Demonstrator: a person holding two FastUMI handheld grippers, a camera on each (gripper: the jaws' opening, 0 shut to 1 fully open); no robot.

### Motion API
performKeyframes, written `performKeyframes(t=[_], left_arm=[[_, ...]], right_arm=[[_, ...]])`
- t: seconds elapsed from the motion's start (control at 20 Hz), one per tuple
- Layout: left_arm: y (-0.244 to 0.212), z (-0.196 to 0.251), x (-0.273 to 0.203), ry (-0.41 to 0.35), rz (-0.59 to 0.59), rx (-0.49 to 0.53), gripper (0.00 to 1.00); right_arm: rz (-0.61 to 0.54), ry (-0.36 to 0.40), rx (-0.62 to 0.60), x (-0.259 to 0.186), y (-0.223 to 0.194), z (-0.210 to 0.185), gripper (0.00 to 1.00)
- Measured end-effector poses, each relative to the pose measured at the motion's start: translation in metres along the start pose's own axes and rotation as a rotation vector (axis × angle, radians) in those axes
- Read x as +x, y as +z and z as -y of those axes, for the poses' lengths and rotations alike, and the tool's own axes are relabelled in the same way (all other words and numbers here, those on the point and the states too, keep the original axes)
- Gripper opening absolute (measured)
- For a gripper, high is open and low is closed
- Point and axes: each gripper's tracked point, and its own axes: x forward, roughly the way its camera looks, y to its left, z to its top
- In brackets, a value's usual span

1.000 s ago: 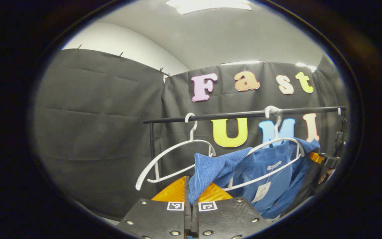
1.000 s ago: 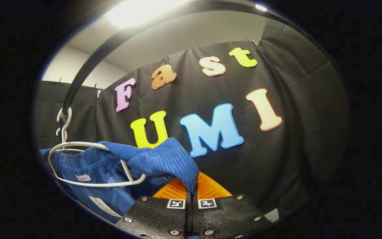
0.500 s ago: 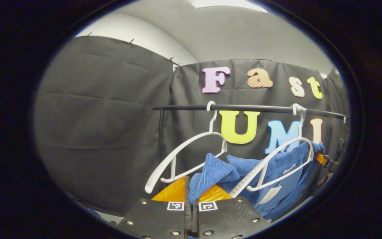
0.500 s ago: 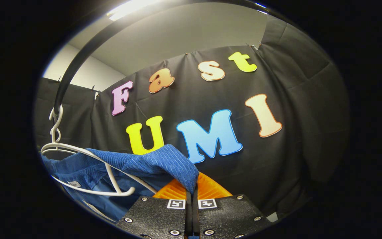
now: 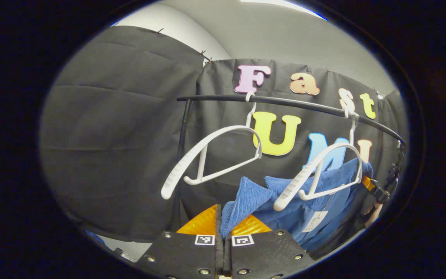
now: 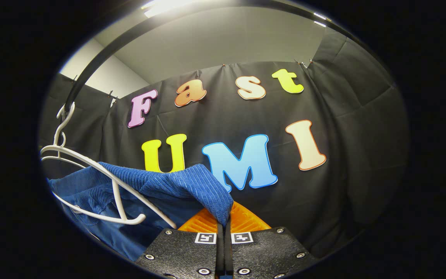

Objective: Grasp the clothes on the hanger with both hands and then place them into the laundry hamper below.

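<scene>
Now both pinch blue garment (image 5: 254, 195) — left gripper (image 5: 223, 226); right gripper (image 6: 225, 224); half off hanger (image 5: 316, 174).

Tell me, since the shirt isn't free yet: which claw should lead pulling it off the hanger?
Left, probably: the left claw has the blue shirt clear of the hanger; by the right claw it still drapes.

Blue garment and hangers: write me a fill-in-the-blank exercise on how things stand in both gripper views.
1. Both the left hand-held gripper and the right hand-held gripper are shut on the ____ garment.
2. In the left gripper view, the number of white hangers on the black rail is ____.
3. The left hanger carries ____ clothing.
4. The garment is draped on the ____ hanger in the left gripper view.

Missing words: blue; two; no; right
</scene>
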Motion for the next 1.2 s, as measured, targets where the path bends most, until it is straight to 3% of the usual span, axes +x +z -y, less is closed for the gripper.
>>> performKeyframes(t=[0.4, 0.85, 1.2], left_arm=[[-0.055, 0.007, -0.004, -0.001, -0.083, 0.019, 0.02], [-0.089, -0.013, -0.059, 0.006, -0.107, 0.048, 0.02], [-0.098, -0.038, -0.132, -0.025, -0.113, 0.084, 0.02]], right_arm=[[-0.095, -0.031, -0.025, -0.013, -0.031, 0.017, 0.0], [-0.158, 0.005, -0.111, -0.087, -0.045, 0.027, 0.0], [-0.195, 0.008, -0.141, -0.155, -0.034, 0.018, 0.0]])
